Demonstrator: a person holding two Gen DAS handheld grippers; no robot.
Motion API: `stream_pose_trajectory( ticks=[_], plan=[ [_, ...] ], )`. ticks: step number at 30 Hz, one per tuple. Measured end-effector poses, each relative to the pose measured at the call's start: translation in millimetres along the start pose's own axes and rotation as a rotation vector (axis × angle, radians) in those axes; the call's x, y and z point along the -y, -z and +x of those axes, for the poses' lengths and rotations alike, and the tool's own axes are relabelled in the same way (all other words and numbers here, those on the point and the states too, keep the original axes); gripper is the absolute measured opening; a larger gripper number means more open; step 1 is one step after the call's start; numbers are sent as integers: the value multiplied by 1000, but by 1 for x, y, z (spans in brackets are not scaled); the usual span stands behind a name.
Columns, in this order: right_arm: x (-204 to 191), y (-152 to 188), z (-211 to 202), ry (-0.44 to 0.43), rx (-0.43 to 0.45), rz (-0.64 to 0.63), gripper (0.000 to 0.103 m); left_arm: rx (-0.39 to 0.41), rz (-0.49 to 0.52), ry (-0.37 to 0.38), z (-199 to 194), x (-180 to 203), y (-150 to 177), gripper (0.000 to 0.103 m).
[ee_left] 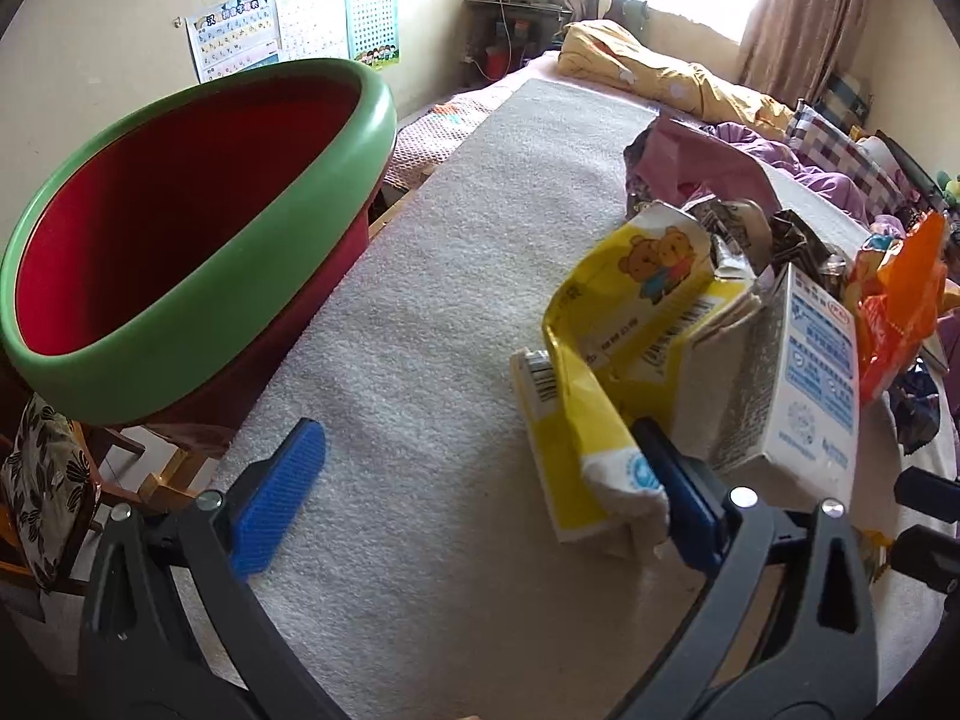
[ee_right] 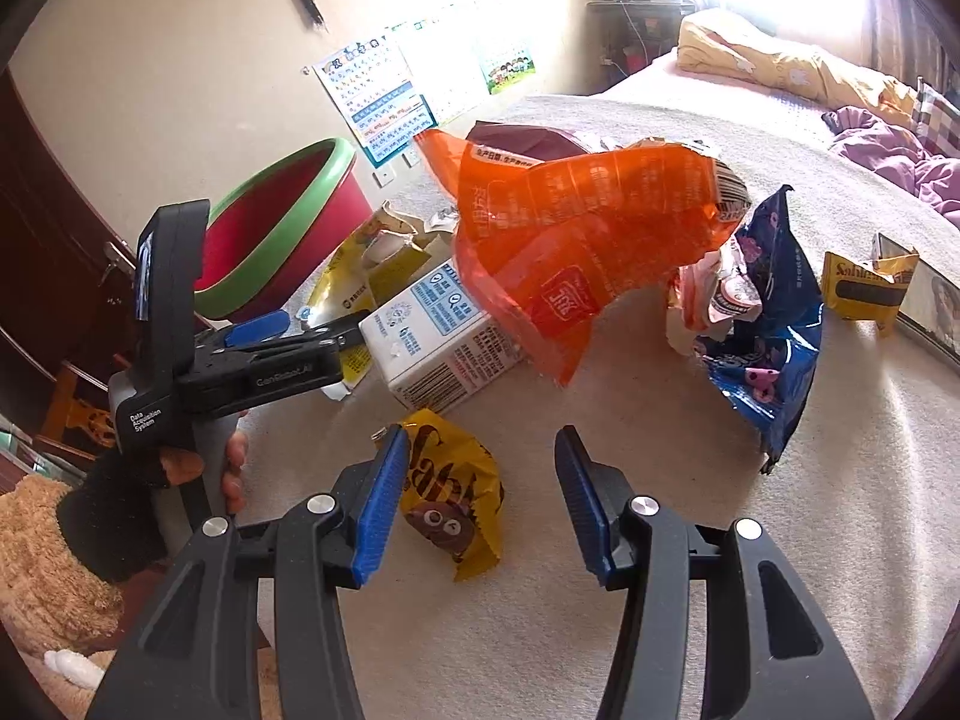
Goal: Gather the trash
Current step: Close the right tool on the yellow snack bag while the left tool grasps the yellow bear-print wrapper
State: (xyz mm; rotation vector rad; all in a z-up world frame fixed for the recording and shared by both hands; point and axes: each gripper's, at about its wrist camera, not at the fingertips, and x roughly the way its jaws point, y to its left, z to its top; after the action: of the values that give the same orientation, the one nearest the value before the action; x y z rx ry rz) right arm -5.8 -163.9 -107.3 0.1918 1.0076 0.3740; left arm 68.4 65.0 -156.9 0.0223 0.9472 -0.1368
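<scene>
Closing left hand-held gripper [ee_left: 480,504], jaws wide apart, needs yellow bag [ee_left: 606,372] centred btwn pads; right hand-held gripper [ee_right: 474,498] also apart, straddling yellow wrapper [ee_right: 456,492]. Bin [ee_left: 198,240] near, on left.

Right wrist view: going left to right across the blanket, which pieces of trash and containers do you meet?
Red plastic bin with green rim → white milk carton with blue print → crumpled orange plastic wrapper → dark blue snack bag → small yellow cardboard box.
</scene>
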Motion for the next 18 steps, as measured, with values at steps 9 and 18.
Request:
stream_pose_trajectory(
  ticks=[9, 18],
  plan=[
    [-7, 1, 19, -52, -74, -18, 49, 113, 34, 3, -38, -6, -6, 99],
    [-10, 4, 24, -99, -95, -30, 29, 140, 131, 76, -41, 22, -30, 98]
  ],
)
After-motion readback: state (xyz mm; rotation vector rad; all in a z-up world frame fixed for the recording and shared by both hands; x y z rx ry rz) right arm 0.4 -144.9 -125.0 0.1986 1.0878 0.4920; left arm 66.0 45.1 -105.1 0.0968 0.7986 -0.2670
